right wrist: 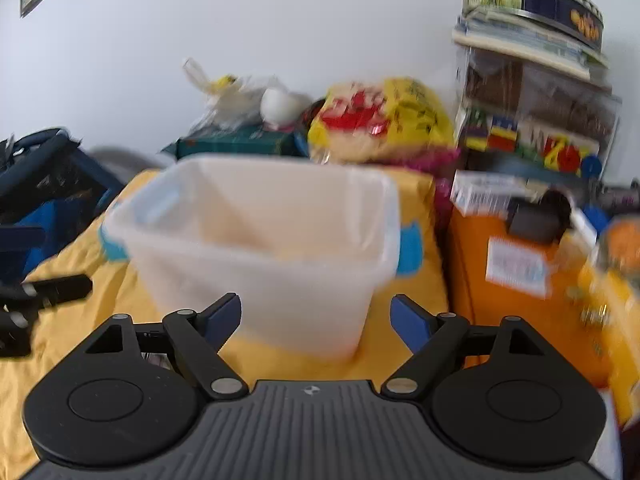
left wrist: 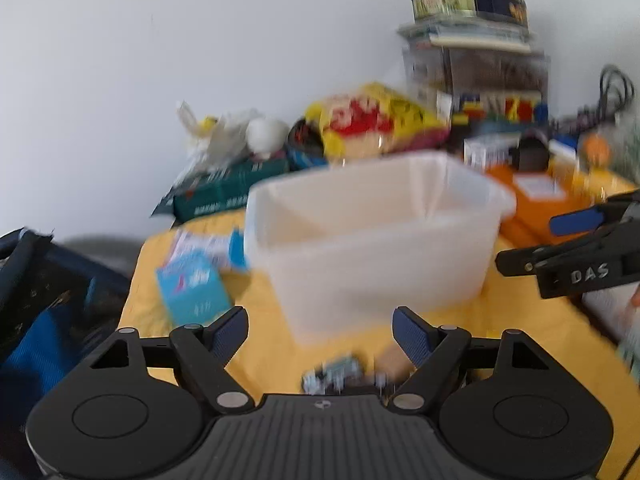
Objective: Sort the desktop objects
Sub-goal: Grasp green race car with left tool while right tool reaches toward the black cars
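**Left wrist and right wrist views: both claws spread wide before the white tub**

Left wrist view, nearest first: the left gripper [left wrist: 321, 330] has its blue pads [left wrist: 228, 330] spread wide with nothing between them. Just beyond them, on the yellow cloth [left wrist: 264, 354], lie a small blurred grey-green item [left wrist: 334, 372] and a tan one [left wrist: 394, 362] beside it; what they are cannot be told. Toward the cloth's left edge sit a light blue box [left wrist: 194, 290] and a white-and-blue packet [left wrist: 210, 246] behind it. The translucent white tub [left wrist: 372, 232] stands at the cloth's middle and looks empty. The right gripper [left wrist: 536, 242] enters from the right edge, also released.

Right wrist view: the right gripper [right wrist: 316, 320] is spread wide and holds nothing, with the tub [right wrist: 256, 240] just ahead, its blue side clips [right wrist: 410, 250] showing. An orange box [right wrist: 520, 264] stands at the cloth's right edge. Along the far edge, against the wall, lie a green box [right wrist: 240, 142], a yellow snack bag [right wrist: 384, 120] and a stack topped by a round tin [right wrist: 532, 4].
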`<state>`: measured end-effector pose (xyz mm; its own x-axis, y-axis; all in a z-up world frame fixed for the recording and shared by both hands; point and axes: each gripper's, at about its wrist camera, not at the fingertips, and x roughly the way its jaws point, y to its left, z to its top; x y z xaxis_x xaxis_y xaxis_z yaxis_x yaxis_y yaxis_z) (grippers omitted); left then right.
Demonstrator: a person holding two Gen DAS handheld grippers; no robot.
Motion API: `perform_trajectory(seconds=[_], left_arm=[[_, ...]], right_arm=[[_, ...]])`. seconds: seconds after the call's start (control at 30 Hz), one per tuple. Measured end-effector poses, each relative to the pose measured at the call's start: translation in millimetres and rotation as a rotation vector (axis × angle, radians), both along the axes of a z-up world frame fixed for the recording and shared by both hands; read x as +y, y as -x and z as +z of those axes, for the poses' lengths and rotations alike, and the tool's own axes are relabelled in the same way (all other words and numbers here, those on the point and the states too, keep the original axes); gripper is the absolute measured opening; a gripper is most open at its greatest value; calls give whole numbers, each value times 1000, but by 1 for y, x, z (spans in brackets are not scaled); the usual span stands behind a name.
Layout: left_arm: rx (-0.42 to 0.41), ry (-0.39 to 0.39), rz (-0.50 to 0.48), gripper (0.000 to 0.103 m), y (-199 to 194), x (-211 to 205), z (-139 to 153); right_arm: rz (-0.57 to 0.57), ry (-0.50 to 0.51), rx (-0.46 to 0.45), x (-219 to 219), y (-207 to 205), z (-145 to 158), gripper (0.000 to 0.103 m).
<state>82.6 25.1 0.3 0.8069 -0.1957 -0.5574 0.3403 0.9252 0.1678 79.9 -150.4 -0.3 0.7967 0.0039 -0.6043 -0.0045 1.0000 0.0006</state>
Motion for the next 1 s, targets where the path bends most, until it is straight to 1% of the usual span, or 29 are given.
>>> perform_trajectory(seconds=[0.07, 0.1, 0.2, 0.23, 0.3, 0.4, 0.5, 0.53, 0.6, 0.63, 0.7, 0.73, 0.77, 0.83, 0.87, 0.9, 0.93, 1.0], left_arm=[[67, -3, 5, 82, 8, -1, -15], [112, 12, 18, 82, 11, 0, -22], [202, 47, 55, 82, 20, 0, -38], [243, 60, 72, 82, 21, -1, -43], [300, 109, 66, 82, 30, 2, -54], [377, 189, 45, 82, 33, 3, -67], [440, 295, 25, 80, 35, 0, -73], [440, 289, 33, 80, 38, -5, -73], [429, 234, 41, 80, 42, -17, -74], [431, 225, 44, 80, 43, -22, -74], [450, 272, 48, 79, 45, -25, -76], [467, 303, 55, 76, 43, -29, -78], [489, 315, 63, 71, 39, -33, -81], [519, 301, 82, 65, 34, -45, -88], [516, 283, 89, 64, 32, -52, -92], [508, 249, 95, 62, 31, -58, -96], [498, 209, 99, 57, 30, -63, -100], [471, 151, 92, 52, 32, -67, -104]], right_arm=[[22, -10, 45, 2, 10, -15, 84], [39, -10, 64, 3, 16, -23, 84], [79, 20, 112, 9, 30, -42, 82], [92, 32, 122, 10, 35, -47, 80], [107, 44, 129, 12, 46, -54, 79], [124, 63, 145, 13, 57, -62, 79], [137, 71, 146, 12, 64, -63, 79], [142, 78, 141, 12, 66, -63, 79], [149, 94, 129, 11, 70, -62, 79], [155, 104, 119, 10, 72, -62, 79], [166, 122, 107, 8, 77, -60, 79], [172, 130, 104, 6, 79, -60, 79], [176, 136, 104, 4, 81, -61, 79], [181, 148, 107, 1, 83, -62, 79], [184, 161, 109, -1, 85, -62, 79], [188, 168, 103, -2, 87, -62, 79], [193, 171, 100, -4, 89, -62, 79], [198, 173, 96, -6, 91, -61, 79]])
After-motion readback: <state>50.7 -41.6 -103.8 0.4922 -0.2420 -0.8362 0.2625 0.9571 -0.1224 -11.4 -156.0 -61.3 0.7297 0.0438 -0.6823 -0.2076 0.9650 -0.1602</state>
